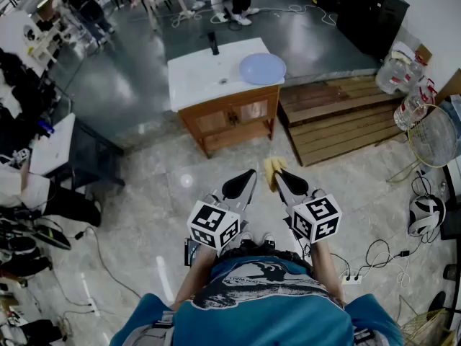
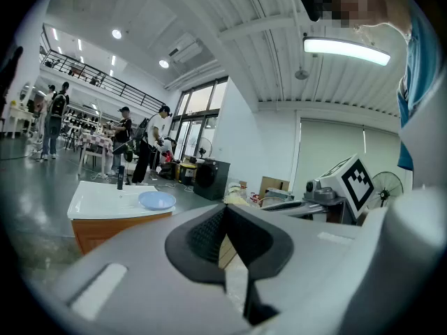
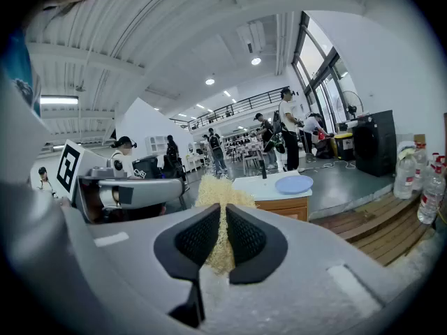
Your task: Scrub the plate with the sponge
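Note:
A pale blue plate (image 1: 262,68) lies on the right end of a white-topped wooden cabinet (image 1: 209,76) some way ahead of me across the floor. The plate (image 2: 156,200) also shows in the left gripper view, and the plate (image 3: 294,183) in the right gripper view. My right gripper (image 1: 279,173) is shut on a yellow loofah sponge (image 1: 271,169), whose fibres stick out past the jaws. The sponge (image 3: 218,202) fills the gap between the pads in the right gripper view. My left gripper (image 1: 246,179) is shut with nothing in it, held beside the right one.
A low wooden platform (image 1: 338,117) lies right of the cabinet. Plastic water bottles (image 1: 403,78) and a fan (image 1: 434,135) stand at the far right. A dark bottle (image 1: 213,43) stands on the cabinet's back edge. Cables (image 1: 374,254) trail on the tiled floor. People stand far behind.

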`<state>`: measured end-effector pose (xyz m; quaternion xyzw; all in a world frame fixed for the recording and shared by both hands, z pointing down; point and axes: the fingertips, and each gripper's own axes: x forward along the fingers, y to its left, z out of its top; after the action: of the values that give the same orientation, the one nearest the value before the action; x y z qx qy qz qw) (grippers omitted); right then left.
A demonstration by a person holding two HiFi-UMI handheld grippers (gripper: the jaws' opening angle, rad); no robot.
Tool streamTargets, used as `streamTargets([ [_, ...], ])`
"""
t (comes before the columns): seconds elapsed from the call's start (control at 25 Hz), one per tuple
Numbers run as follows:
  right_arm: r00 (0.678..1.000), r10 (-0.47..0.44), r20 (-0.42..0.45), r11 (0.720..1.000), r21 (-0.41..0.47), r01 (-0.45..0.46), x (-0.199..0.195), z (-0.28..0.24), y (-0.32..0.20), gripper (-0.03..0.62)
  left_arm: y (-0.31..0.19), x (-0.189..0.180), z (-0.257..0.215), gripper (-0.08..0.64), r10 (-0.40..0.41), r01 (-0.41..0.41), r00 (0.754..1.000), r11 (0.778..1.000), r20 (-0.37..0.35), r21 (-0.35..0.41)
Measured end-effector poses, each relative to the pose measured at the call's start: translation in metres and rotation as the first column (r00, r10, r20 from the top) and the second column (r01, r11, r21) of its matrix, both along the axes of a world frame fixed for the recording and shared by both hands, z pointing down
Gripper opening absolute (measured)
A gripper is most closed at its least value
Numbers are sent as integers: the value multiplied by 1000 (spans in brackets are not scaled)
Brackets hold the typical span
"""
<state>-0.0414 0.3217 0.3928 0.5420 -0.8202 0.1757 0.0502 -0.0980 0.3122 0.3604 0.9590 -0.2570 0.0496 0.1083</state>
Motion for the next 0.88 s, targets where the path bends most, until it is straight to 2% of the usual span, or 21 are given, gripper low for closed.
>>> streamTargets([
  [0.36, 997, 23, 77, 1000, 16, -24, 0, -2, -1, 29, 3, -4, 2, 14, -4, 4, 1000, 1000, 3, -5],
  [0.88, 996, -18, 92, 1000, -2, 18, 24, 11, 4, 29, 1, 16, 10, 14, -54, 54, 999, 998, 3, -11],
])
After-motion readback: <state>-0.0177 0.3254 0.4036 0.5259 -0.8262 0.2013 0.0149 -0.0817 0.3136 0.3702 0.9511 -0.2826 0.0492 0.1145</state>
